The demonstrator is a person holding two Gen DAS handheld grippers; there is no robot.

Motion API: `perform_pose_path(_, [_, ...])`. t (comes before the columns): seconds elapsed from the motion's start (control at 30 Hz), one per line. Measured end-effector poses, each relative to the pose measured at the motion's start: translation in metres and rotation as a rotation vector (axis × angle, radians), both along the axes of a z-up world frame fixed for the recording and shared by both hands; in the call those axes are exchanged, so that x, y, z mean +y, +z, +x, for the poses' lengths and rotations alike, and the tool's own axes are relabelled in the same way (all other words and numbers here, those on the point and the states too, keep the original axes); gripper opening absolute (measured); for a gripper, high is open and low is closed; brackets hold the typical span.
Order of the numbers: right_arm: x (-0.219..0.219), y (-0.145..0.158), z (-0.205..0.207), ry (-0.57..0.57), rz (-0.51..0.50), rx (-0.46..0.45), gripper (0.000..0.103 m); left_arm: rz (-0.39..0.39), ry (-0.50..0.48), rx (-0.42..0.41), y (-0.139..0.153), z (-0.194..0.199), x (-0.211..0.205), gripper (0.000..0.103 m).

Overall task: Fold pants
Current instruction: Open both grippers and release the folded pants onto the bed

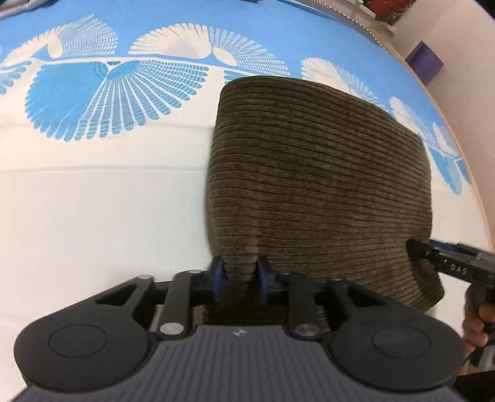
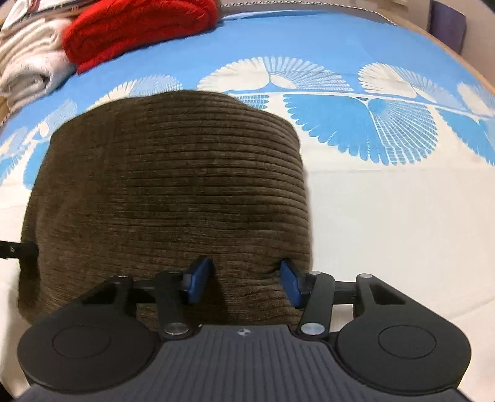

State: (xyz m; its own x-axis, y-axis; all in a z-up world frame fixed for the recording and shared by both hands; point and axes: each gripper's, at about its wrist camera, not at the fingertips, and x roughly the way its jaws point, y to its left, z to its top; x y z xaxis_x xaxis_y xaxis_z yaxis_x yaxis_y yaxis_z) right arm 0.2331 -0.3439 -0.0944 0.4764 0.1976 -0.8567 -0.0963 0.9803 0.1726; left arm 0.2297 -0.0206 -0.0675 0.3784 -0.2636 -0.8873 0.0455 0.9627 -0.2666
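Brown corduroy pants (image 1: 321,185), folded, lying on a blue-and-white patterned bedsheet (image 1: 92,191). Left gripper (image 1: 239,278): pads pinching a bunched fold at the near edge. Right gripper (image 2: 244,284): jaws apart, straddling the near edge by the right corner, pads not pressing.

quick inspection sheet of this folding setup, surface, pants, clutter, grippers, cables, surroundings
surface: bed sheet, white in front, blue with white fan print behind.
job's things: brown corduroy pants, folded into a compact stack, lying flat on the sheet.
clutter: red knit garment and pale folded clothes at the far left corner.
grippers: left gripper pinches a bunched near edge of the pants; right gripper stands open astride the near edge, pads not pressing.
cables: nothing seen.
surroundings: purple box beyond the bed edge, beside a pale wall.
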Motion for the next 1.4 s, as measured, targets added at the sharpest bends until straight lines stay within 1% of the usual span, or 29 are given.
perform_pose_path(0.03, [0.003, 0.002, 0.001, 0.007, -0.025, -0.009, 0.054, 0.025, -0.013, -0.012, 0.007, -0.006, 0.010, 0.044])
perform_pose_path(0.07, [0.008, 0.006, 0.001, 0.010, -0.047, -0.027, 0.054, 0.066, -0.026, -0.031, 0.011, -0.006, 0.009, 0.054])
perform_pose_path(0.1, [0.012, 0.013, 0.000, -0.003, -0.079, -0.072, 0.054, 0.106, -0.032, -0.063, 0.017, -0.006, 0.006, 0.054])
perform_pose_path(0.13, [0.015, 0.021, -0.002, -0.019, -0.112, -0.132, 0.053, 0.164, -0.037, -0.122, 0.026, -0.007, 0.002, 0.054])
perform_pose_path(0.2, [0.022, 0.040, -0.006, -0.038, -0.155, -0.278, 0.053, 0.214, -0.045, -0.224, 0.041, -0.010, -0.004, 0.052])
perform_pose_path(0.27, [0.029, 0.053, -0.008, -0.032, -0.138, -0.387, 0.053, 0.186, -0.048, -0.255, 0.048, -0.011, -0.007, 0.051])
perform_pose_path(0.3, [0.034, 0.056, -0.008, -0.013, -0.130, -0.420, 0.053, 0.164, -0.046, -0.261, 0.049, -0.012, -0.008, 0.049])
perform_pose_path(0.37, [0.047, 0.055, -0.001, 0.034, -0.135, -0.449, 0.053, 0.144, -0.058, -0.278, 0.052, -0.013, -0.013, 0.040])
perform_pose_path(0.43, [0.061, 0.046, 0.015, 0.067, -0.137, -0.416, 0.053, 0.158, -0.080, -0.318, 0.055, -0.015, -0.018, 0.038])
perform_pose_path(0.5, [0.074, 0.034, 0.036, 0.052, -0.164, -0.352, 0.051, 0.162, -0.104, -0.335, 0.053, -0.014, -0.024, 0.037])
perform_pose_path(0.53, [0.079, 0.027, 0.044, 0.040, -0.176, -0.325, 0.051, 0.160, -0.117, -0.327, 0.050, -0.013, -0.025, 0.037])
perform_pose_path(0.6, [0.085, 0.016, 0.060, 0.012, -0.174, -0.282, 0.052, 0.174, -0.132, -0.282, 0.039, -0.008, -0.029, 0.036])
perform_pose_path(0.67, [0.087, 0.010, 0.072, -0.016, -0.163, -0.261, 0.052, 0.226, -0.135, -0.187, 0.017, 0.001, -0.033, 0.036])
perform_pose_path(0.7, [0.093, 0.006, 0.072, -0.010, -0.168, -0.256, 0.052, 0.232, -0.120, -0.159, 0.011, 0.005, -0.032, 0.036])
perform_pose_path(0.77, [0.099, 0.004, 0.077, 0.013, -0.187, -0.255, 0.052, 0.207, -0.080, -0.137, 0.009, 0.010, -0.030, 0.036])
perform_pose_path(0.8, [0.099, 0.005, 0.066, 0.021, -0.194, -0.257, 0.052, 0.201, -0.071, -0.132, 0.010, 0.011, -0.030, 0.036])
perform_pose_path(0.9, [0.093, 0.008, 0.067, 0.020, -0.164, -0.240, 0.052, 0.203, -0.076, -0.148, 0.016, 0.007, -0.027, 0.038])
perform_pose_path(0.97, [0.084, 0.015, 0.062, 0.005, -0.118, -0.240, 0.052, 0.221, -0.098, -0.161, 0.023, 0.000, -0.024, 0.038])
perform_pose_path(1.1, [0.061, 0.038, 0.037, 0.003, -0.029, -0.256, 0.054, 0.237, -0.232, -0.180, 0.033, -0.020, -0.025, 0.038])
perform_pose_path(1.2, [0.048, 0.047, 0.010, 0.048, -0.003, -0.232, 0.058, 0.247, -0.357, -0.196, 0.032, -0.037, -0.029, 0.040])
perform_pose_path(1.23, [0.046, 0.046, 0.001, 0.076, -0.012, -0.217, 0.058, 0.241, -0.405, -0.174, 0.026, -0.043, -0.031, 0.042])
perform_pose_path(1.27, [0.044, 0.045, -0.009, 0.112, -0.028, -0.201, 0.058, 0.254, -0.445, -0.140, 0.018, -0.048, -0.034, 0.042])
perform_pose_path(1.3, [0.043, 0.042, -0.017, 0.144, -0.046, -0.179, 0.060, 0.295, -0.481, -0.129, 0.009, -0.054, -0.038, 0.043])
perform_pose_path(1.33, [0.042, 0.037, -0.024, 0.175, -0.066, -0.143, 0.064, 0.338, -0.507, -0.145, 0.005, -0.060, -0.042, 0.046])
perform_pose_path(1.37, [0.041, 0.029, -0.029, 0.206, -0.092, -0.097, 0.064, 0.372, -0.527, -0.171, 0.003, -0.067, -0.046, 0.047])
perform_pose_path(1.4, [0.042, 0.020, -0.035, 0.238, -0.125, -0.049, 0.064, 0.387, -0.531, -0.180, 0.004, -0.071, -0.049, 0.046])
